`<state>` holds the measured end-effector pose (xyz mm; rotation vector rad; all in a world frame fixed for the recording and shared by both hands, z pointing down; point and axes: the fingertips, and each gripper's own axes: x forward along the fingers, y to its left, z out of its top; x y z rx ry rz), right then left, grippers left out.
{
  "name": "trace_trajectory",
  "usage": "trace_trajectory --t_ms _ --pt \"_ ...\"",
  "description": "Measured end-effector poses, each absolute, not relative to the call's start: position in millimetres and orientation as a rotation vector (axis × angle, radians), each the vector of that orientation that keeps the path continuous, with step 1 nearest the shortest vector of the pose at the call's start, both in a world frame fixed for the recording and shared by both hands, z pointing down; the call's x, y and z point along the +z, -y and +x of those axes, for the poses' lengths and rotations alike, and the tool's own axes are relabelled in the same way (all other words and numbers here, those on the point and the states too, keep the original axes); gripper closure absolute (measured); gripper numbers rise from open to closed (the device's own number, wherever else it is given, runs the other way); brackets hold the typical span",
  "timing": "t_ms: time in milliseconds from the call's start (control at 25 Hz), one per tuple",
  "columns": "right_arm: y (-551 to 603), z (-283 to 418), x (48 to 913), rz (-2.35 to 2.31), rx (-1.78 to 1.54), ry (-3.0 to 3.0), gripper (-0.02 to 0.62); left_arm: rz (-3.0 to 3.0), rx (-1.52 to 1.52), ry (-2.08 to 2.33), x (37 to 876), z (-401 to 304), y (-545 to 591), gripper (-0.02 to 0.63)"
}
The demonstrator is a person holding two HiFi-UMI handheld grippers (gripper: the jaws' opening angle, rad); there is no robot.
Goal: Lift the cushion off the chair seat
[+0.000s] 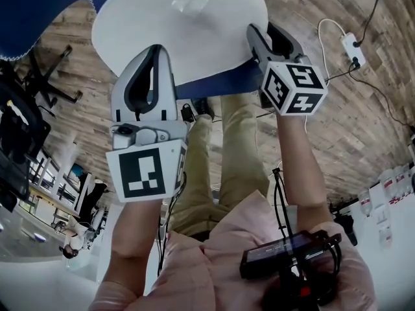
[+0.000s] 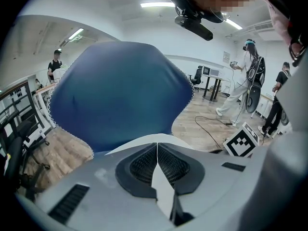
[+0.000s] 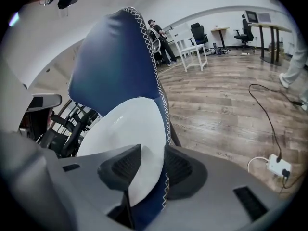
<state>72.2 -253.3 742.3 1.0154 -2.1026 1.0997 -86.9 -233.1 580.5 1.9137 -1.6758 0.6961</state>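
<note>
Cushion (image 1: 181, 31), blue on one face and white on the other, hangs in the air just beyond both grippers, with its body reaching away from the jaws. The left gripper (image 1: 154, 54) pinches the near edge, jaws pressed almost flat on it. Beside it, the right gripper (image 1: 269, 36) clamps the same edge on a thicker fold. The edge runs from one gripper to the other, so neither is nearer. The cushion's far edge is cut off, and the chair seat cannot be identified.
</note>
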Motion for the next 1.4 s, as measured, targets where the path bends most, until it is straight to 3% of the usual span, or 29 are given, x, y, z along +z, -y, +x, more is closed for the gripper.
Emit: trace_trajectory --t_ms 480,1400 --pt "252 75 707 1.064 1.048 2.095 0.535 1.935 0.660 1.713 550 -89 233 0.592" --pt "248 62 671 1.043 0.998 2.142 0.552 1.927 0.660 1.727 529 -92 224 0.592"
